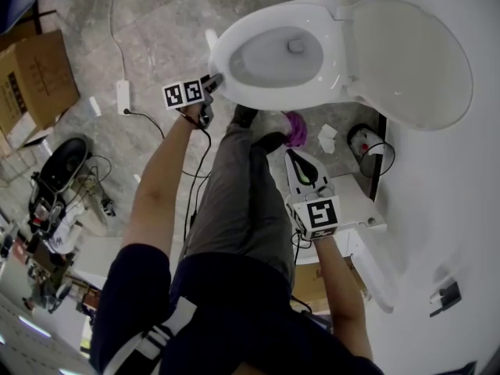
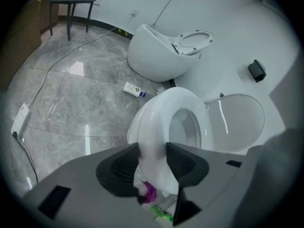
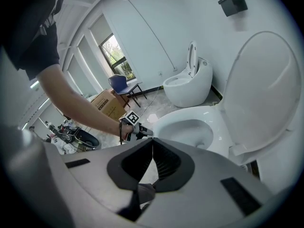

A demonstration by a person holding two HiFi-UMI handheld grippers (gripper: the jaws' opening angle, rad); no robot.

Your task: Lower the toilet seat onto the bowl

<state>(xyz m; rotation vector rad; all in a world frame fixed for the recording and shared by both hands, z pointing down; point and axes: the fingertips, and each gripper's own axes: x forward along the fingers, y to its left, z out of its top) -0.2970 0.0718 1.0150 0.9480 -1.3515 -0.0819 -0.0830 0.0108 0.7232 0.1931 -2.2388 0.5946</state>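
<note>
White plastic, the toilet seat (image 1: 273, 18) lies down flat over the bowl (image 1: 277, 57), while the lid (image 1: 406, 53) stands raised behind it against the wall. Whether a slight gap remains under the seat's front edge cannot be made out.

The left gripper (image 1: 215, 80) is at the front of the toilet, pointing down and inward at the rim. In the left gripper view its jaws (image 2: 153, 163) stand part-way apart with the front edge of the seat (image 2: 180, 98) between them; the white rim fills the whole gap and meets both black pads, so the gripper pinches the seat at its front lip.

The right gripper (image 1: 293, 156) is held well apart from the seat, off to the bowl's side above the person's leg. In the right gripper view its jaws (image 3: 151, 148) are pressed together with nothing between them, and the toilet sits beyond them, untouched by this tool.
</note>
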